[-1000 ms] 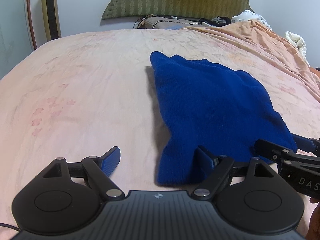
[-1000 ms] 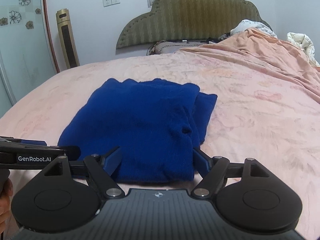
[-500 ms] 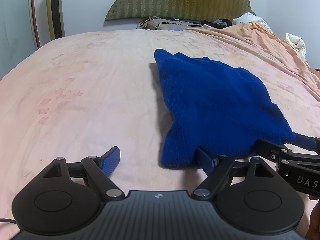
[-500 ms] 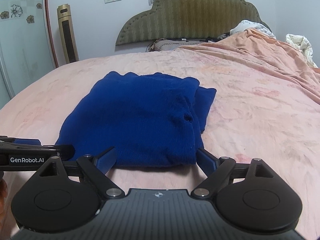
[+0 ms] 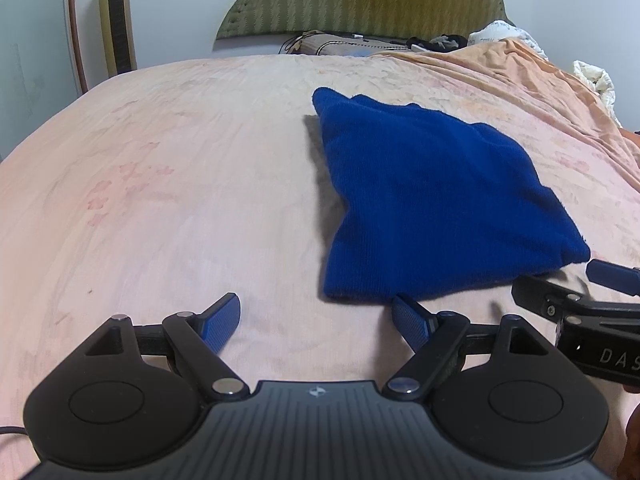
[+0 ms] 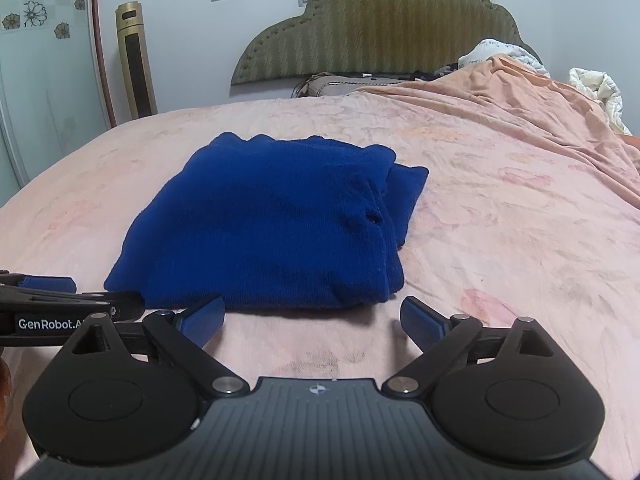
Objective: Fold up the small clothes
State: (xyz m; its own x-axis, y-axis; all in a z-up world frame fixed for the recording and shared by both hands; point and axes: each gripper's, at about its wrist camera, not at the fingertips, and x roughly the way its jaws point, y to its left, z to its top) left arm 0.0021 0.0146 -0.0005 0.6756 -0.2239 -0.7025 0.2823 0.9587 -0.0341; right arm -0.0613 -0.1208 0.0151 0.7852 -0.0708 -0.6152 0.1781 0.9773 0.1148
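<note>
Both sets of jaws stand apart with nothing between them: the left gripper point(image 5: 316, 318) is wide open over bare sheet, and the right gripper point(image 6: 312, 318) is opening further, just short of the near edge of the folded blue sweater point(image 6: 272, 224). That sweater lies flat on the pink bed sheet point(image 6: 500, 216), a green headboard point(image 6: 376, 28) beyond it.

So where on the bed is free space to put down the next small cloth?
The widest bare sheet lies left of the folded blue garment, toward the gold tower fan. A second patch lies right of it, before the bunched orange blanket. The near edge is crowded by the open left gripper and opening right gripper.
</note>
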